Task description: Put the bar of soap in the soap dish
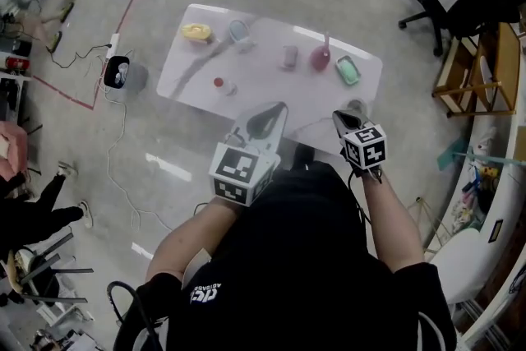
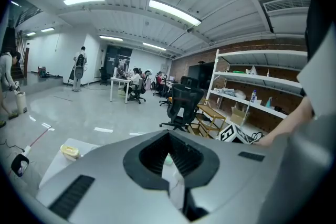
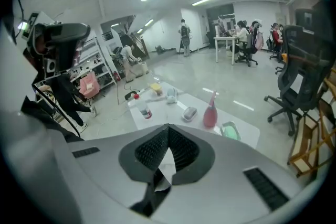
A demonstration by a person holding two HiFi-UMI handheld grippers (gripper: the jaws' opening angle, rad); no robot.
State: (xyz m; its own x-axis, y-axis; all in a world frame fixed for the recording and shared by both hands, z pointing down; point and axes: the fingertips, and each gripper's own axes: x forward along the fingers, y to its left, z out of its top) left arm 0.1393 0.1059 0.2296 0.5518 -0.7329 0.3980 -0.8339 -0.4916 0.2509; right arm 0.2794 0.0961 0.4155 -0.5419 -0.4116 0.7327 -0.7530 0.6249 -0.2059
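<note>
Left gripper [image 1: 267,121] and right gripper [image 1: 343,117] hover over the near edge of the table [image 1: 263,71]. Both are clamped together, empty.

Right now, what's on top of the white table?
On the table: a yellow item, a blue item, a red-capped bottle, a grey item, a pink spray bottle, a green item. The left gripper and right gripper cover its near edge.

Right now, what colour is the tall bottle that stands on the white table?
The tall bottle is pink. It shows best in the right gripper view.
</note>
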